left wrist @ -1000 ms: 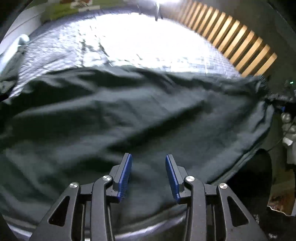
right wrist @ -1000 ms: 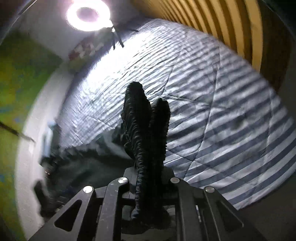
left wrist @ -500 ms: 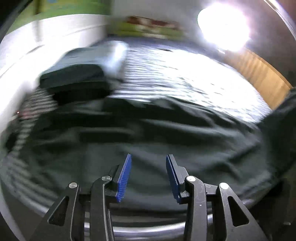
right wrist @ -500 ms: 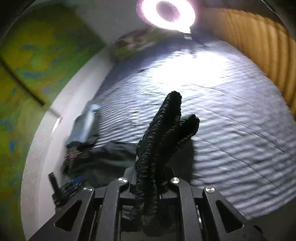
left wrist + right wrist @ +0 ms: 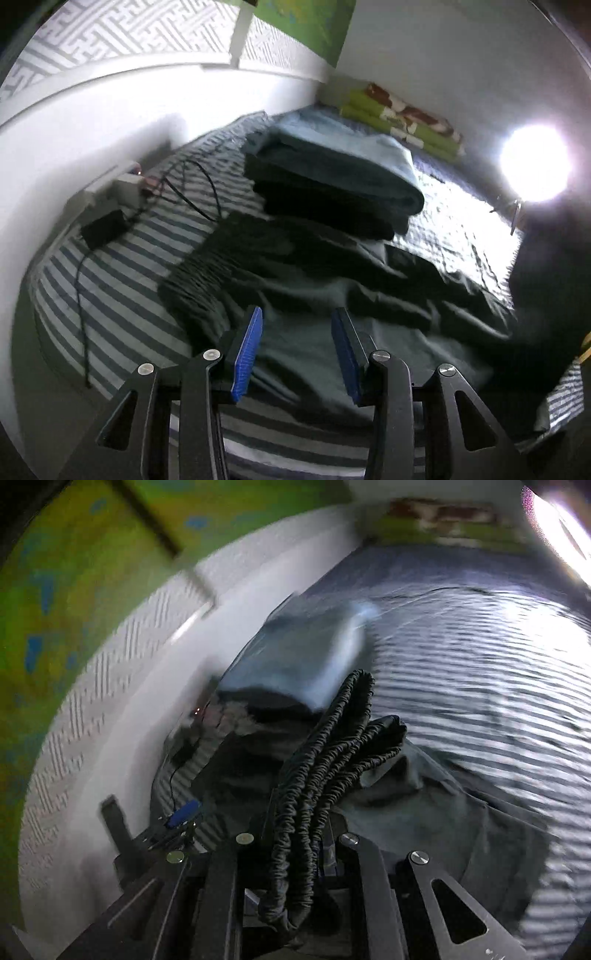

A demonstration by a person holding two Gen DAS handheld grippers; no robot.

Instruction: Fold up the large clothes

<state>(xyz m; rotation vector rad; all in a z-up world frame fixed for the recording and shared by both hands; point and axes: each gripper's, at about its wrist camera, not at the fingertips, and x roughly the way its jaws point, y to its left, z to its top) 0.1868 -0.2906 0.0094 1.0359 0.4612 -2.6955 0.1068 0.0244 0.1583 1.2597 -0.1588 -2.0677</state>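
Observation:
A large dark green garment (image 5: pixel 332 280) lies crumpled across the striped bed (image 5: pixel 110 280), one gathered elastic end (image 5: pixel 199 280) lying at its left. My left gripper (image 5: pixel 298 314) hovers over the near part of the cloth, its blue pads (image 5: pixel 247 350) apart with nothing between them. In the right wrist view, my right gripper (image 5: pixel 295 830) is shut on the bunched elastic waistband (image 5: pixel 332 746), which sticks up out of the jaws and hides the fingertips. The rest of that garment (image 5: pixel 424 812) trails down to the bed on the right.
A stack of folded dark and pale blue clothes (image 5: pixel 332 184) lies near the wall, also in the right wrist view (image 5: pixel 303 653). Black cables (image 5: pixel 207 184) and a black adapter (image 5: pixel 103 229) lie at the left. A ring light (image 5: pixel 533 168) glares at the right; green bedding (image 5: pixel 402 118) lies beyond.
Both views have swung leftward toward the white wall and the folded stack. The right gripper has carried the held waistband that way. The left gripper stays open over the cloth.

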